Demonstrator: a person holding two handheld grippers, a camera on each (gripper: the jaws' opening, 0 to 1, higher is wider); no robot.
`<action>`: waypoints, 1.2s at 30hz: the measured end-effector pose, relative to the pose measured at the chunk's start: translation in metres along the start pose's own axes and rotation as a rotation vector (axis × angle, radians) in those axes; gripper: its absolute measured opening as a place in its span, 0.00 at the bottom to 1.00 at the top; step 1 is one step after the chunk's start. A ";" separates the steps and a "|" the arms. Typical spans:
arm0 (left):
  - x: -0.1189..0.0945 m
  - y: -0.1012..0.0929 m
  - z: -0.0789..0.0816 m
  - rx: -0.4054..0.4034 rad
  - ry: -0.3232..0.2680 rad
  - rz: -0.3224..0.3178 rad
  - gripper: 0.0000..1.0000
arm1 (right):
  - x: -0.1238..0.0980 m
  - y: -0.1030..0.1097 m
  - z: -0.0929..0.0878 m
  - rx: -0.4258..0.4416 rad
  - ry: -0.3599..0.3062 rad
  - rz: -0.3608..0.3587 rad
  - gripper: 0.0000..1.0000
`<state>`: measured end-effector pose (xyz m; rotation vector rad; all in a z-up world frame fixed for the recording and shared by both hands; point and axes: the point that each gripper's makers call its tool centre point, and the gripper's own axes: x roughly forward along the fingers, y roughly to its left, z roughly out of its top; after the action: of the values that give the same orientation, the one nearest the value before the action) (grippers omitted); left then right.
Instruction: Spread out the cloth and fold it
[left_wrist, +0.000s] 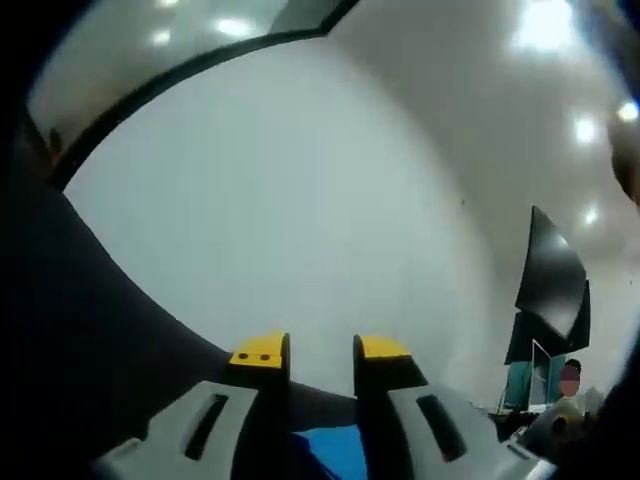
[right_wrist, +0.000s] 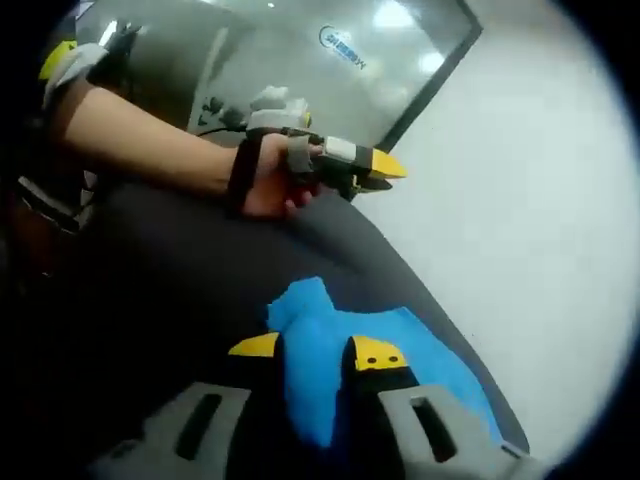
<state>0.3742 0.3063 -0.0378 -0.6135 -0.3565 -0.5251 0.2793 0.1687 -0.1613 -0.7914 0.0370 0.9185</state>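
A blue cloth (right_wrist: 400, 350) lies bunched on the dark grey table (right_wrist: 180, 290) near its right edge. My right gripper (right_wrist: 315, 352) is shut on the blue cloth, and a fold of it stands up between the yellow-tipped jaws. My left gripper (right_wrist: 370, 168) is held in a hand above the table beyond the cloth, apart from it. In the left gripper view, my left gripper (left_wrist: 321, 348) stands open with a narrow gap and nothing between its tips. A patch of the blue cloth (left_wrist: 335, 452) shows low between its jaws.
A white wall (left_wrist: 330, 190) fills the background past the table's edge (left_wrist: 150, 310). A glass panel (right_wrist: 330, 70) with light reflections stands behind the table. A black panel (left_wrist: 553, 285) and a distant person (left_wrist: 568, 378) are at far right. A forearm (right_wrist: 150, 135) crosses the table.
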 end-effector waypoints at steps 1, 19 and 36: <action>0.001 -0.003 -0.001 0.013 0.001 -0.008 0.27 | -0.003 0.003 0.005 0.022 -0.021 0.005 0.06; -0.031 -0.134 -0.091 0.650 0.354 -0.616 0.84 | -0.095 -0.089 0.049 0.531 -0.331 0.048 0.05; -0.009 -0.135 -0.148 1.041 0.607 -0.590 0.02 | -0.165 -0.122 0.054 0.534 -0.424 0.032 0.05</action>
<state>0.3149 0.1226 -0.0945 0.6838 -0.1797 -0.9470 0.2480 0.0446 0.0084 -0.0950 -0.0743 1.0304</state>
